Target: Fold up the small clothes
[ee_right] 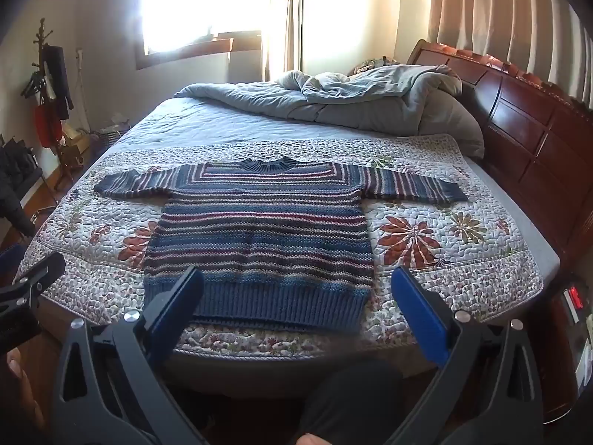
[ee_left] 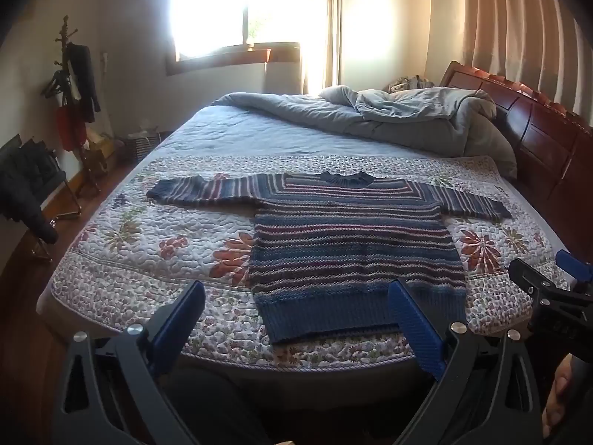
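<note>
A small striped knit sweater in blue, dark red and pale bands lies flat on the floral quilt, both sleeves spread sideways and the ribbed hem toward me. My left gripper hovers open above the bed's near edge, its blue pads wide apart with nothing between them, just short of the hem's left corner. My right gripper is open too, empty, in front of the hem's right half. Neither touches the sweater.
A rumpled grey duvet is piled at the far side by the dark wooden headboard. A coat rack with hanging clothes stands left on the wooden floor. A bright window sits behind. A person's dark-clad knee shows below.
</note>
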Motion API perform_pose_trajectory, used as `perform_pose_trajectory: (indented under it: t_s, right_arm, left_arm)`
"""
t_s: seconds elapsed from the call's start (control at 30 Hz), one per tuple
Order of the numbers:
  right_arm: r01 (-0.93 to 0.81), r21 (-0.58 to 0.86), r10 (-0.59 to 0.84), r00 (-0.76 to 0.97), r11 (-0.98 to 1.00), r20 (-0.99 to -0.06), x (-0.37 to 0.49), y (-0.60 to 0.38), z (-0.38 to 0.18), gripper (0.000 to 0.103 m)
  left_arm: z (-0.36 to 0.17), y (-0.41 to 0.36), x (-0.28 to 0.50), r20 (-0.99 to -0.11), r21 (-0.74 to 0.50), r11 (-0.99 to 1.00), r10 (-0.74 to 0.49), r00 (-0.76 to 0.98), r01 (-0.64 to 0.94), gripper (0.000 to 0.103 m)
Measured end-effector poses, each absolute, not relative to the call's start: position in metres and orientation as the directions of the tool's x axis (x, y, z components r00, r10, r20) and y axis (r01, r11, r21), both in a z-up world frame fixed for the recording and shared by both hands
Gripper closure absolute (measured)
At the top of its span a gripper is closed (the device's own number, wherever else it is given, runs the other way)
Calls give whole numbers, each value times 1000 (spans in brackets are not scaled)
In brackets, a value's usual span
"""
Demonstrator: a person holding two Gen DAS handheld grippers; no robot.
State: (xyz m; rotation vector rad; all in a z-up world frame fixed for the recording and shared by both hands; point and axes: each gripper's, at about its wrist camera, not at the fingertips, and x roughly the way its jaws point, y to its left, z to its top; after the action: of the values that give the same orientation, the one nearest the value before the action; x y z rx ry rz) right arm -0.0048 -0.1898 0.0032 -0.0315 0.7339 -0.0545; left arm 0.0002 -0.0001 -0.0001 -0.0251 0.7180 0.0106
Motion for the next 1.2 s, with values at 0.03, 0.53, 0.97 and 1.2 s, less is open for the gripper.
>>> perform_pose_trajectory:
  t_s: [0.03,0.53,0.97,1.2]
  right_arm:
    - [34,-54,-61,735,998,-675,-4,-186,2,3]
    - [26,-48,-52,741,999,-669,-1,-188,6,3]
    - [25,-50,-52,743,998,-668,1,-187,8,3]
    - [25,-49,-51,742,998,-669,0,-186,7,3]
  left_arm:
    - [0,0,0,-658,-19,1000,1,753,-19,4]
    - [8,7,2,-649,-20,1000,1,760,-18,4]
    - [11,4,1,-641,-19,1000,5,767,-23,4]
    - [11,4,1,-640,-19,1000,6,768,-24,4]
